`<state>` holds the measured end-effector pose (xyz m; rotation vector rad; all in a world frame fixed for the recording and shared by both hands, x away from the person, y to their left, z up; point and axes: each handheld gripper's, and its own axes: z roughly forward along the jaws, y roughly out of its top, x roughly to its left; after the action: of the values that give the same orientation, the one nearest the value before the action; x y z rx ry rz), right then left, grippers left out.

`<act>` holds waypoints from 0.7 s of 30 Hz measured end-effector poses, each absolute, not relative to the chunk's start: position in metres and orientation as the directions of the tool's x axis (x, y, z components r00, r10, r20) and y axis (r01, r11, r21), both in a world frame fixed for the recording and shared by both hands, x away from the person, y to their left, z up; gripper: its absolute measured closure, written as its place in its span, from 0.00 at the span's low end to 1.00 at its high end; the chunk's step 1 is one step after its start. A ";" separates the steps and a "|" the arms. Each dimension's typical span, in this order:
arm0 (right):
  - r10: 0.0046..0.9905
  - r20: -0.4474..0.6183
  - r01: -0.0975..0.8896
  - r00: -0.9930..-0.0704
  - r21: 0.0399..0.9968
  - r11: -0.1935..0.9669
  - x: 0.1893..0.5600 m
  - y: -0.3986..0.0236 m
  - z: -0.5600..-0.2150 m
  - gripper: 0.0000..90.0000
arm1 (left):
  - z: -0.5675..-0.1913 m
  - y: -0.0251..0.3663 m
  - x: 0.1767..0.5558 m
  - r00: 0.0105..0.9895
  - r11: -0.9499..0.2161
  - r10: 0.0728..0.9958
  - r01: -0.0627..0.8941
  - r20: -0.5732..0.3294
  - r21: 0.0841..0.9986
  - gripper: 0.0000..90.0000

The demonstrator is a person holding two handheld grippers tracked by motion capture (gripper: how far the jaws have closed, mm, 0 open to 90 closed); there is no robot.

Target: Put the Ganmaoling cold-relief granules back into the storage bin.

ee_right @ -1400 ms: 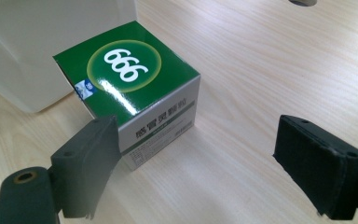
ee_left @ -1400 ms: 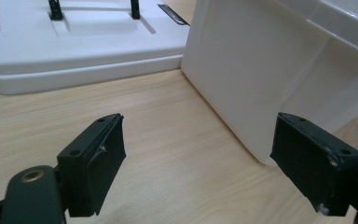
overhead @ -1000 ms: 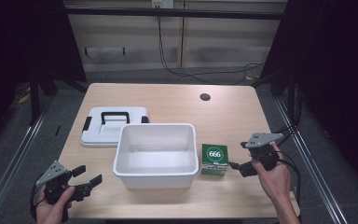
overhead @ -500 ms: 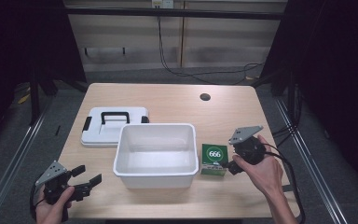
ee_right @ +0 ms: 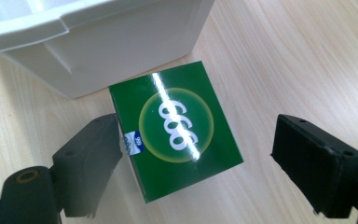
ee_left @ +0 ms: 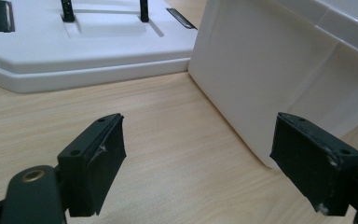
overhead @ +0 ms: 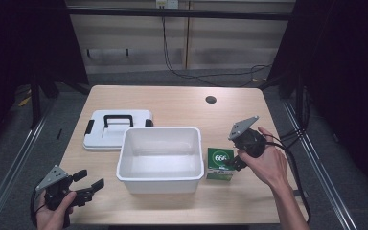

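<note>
At the near left corner of the table, the left gripper rests low in the person's hand with its jaws spread wide and nothing between them. Its own view looks past them at bare wood, with the white lid farther off and the outer wall of the white tub close on the right. From above, the lid lies flat with its black handle up, touching the far left corner of the tub, which sits open and seemingly empty in the middle.

Just right of the tub lies a green box marked 666, flat on the table and close beside the tub's right wall — whether they touch I cannot tell. The right gripper is tipped down over it, and is plainly the nearer of the two grippers. In the right gripper view, the jaws stand wide apart with the box in front of them, turned at an angle to the line between them: one jaw overlaps a box corner in the picture, the other is well clear over bare wood.

The box looks nearly square, so no long axis stands out. I judge a grasp needs the jaws lowered farther — and probably twisted to meet two opposite sides squarely. The high view gives the overall layout but hides the jaws behind the hand; the gripper view shows that angle.
</note>
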<state>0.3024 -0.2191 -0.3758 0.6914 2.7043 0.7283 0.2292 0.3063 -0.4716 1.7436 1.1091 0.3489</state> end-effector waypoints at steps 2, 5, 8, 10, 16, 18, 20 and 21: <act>0.499 -0.117 0.375 -0.858 0.521 0.767 0.306 -0.218 -0.374 0.16 | -0.472 0.306 0.229 0.538 -0.085 0.805 0.520 -0.250 0.850 0.19; 0.495 -0.114 0.369 -0.861 0.528 0.765 0.313 -0.216 -0.374 0.15 | -0.472 0.307 0.229 0.536 -0.080 0.805 0.521 -0.253 0.850 0.19; 0.472 -0.129 0.357 -0.872 0.490 0.795 0.320 -0.211 -0.374 0.15 | -0.472 0.307 0.230 0.535 -0.080 0.805 0.523 -0.254 0.849 0.19; 0.451 -0.120 0.348 -0.885 0.474 0.809 0.323 -0.207 -0.374 0.15 | -0.472 0.307 0.230 0.536 -0.081 0.805 0.522 -0.253 0.849 0.19; 0.405 -0.092 0.336 -0.910 0.412 0.847 0.331 -0.197 -0.383 0.15 | -0.472 0.307 0.229 0.540 -0.086 0.804 0.520 -0.249 0.850 0.19; 0.390 -0.088 0.325 -0.916 0.403 0.856 0.333 -0.195 -0.386 0.15 | -0.472 0.306 0.229 0.537 -0.080 0.805 0.519 -0.252 0.851 0.19; 0.391 -0.076 0.332 -0.917 0.399 0.855 0.335 -0.193 -0.387 0.14 | -0.472 0.306 0.229 0.537 -0.079 0.804 0.520 -0.254 0.851 0.19; 0.381 -0.069 0.325 -0.922 0.396 0.859 0.337 -0.194 -0.388 0.14 | -0.472 0.306 0.229 0.538 -0.079 0.804 0.520 -0.254 0.850 0.19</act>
<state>0.3367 -0.1935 -0.3881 0.5515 2.8881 0.5772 0.2292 0.3062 -0.4720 1.7435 1.1111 0.3443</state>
